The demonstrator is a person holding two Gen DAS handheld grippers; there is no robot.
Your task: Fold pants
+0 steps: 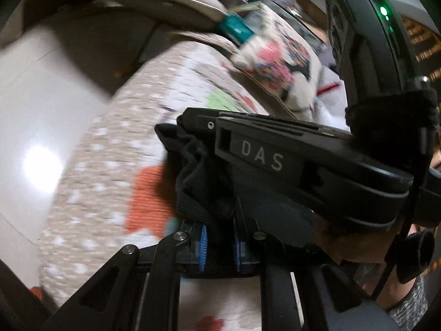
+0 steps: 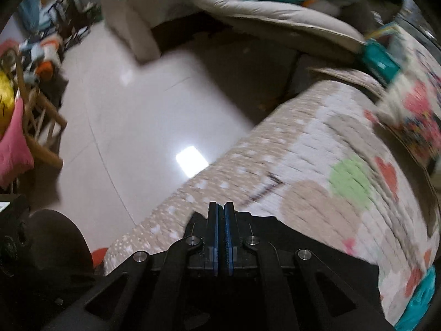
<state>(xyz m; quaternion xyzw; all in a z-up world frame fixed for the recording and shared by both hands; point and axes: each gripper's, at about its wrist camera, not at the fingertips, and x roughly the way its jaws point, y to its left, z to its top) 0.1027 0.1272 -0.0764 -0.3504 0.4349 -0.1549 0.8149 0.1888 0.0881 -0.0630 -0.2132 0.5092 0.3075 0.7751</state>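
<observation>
The left gripper (image 1: 217, 244) has its jaws clamped on bunched black pants (image 1: 193, 171) above the heart-patterned bedspread (image 1: 110, 165), the right gripper's body just beyond; the right gripper (image 2: 221, 237) shows jaws pressed together, seemingly on dark fabric.

Glossy pale tiled floor (image 2: 132, 115) with a bright light reflection (image 2: 192, 160); bed covered by a beige-and-white quilt (image 2: 317, 165) printed with hearts; grey padded cushion (image 2: 275, 16) beyond; wooden chair (image 2: 41, 115) at left beside a pink pillow (image 2: 13, 149); blurred clutter in the far corner.
</observation>
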